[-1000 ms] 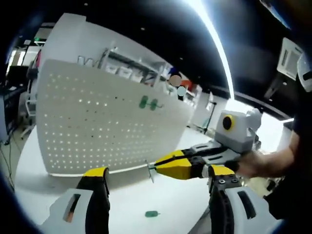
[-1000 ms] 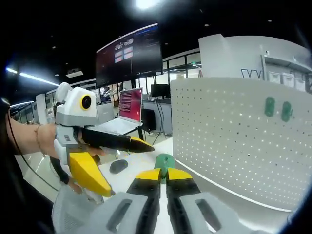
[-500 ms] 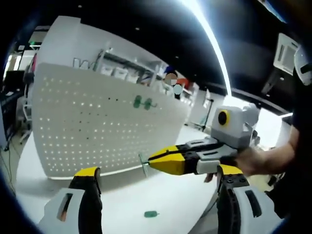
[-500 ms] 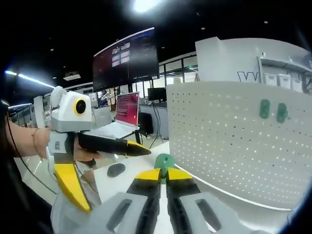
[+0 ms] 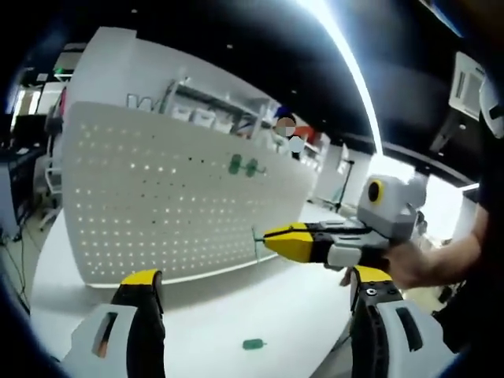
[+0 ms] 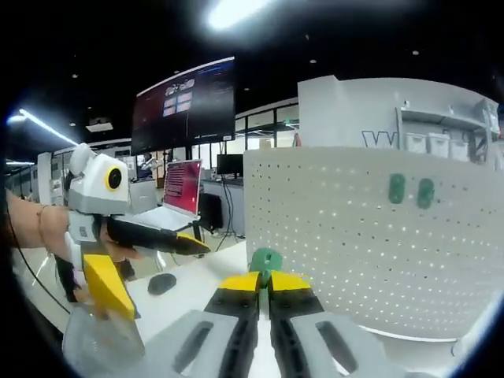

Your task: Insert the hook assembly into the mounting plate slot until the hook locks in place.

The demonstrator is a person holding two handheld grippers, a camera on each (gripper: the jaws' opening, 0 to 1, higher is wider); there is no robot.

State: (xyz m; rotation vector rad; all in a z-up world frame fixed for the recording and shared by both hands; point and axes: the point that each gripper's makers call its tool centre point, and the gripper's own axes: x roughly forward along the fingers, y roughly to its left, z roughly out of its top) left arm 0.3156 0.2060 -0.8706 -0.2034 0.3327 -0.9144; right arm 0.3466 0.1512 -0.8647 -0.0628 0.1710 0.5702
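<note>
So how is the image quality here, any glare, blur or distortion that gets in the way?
Left gripper view: a ceiling light strip blows out to white, and fisheye distortion bows the pegboard; the small green hook at the right gripper is thin and soft. Right gripper view: a ceiling lamp flares, the hook is sharp, and the left gripper is slightly smeared.

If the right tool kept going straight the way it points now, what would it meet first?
Most likely the white pegboard. The right tool, shut on a green hook, points at the board's lower left part, below the two mounted green hooks. Depth is unclear.
</note>
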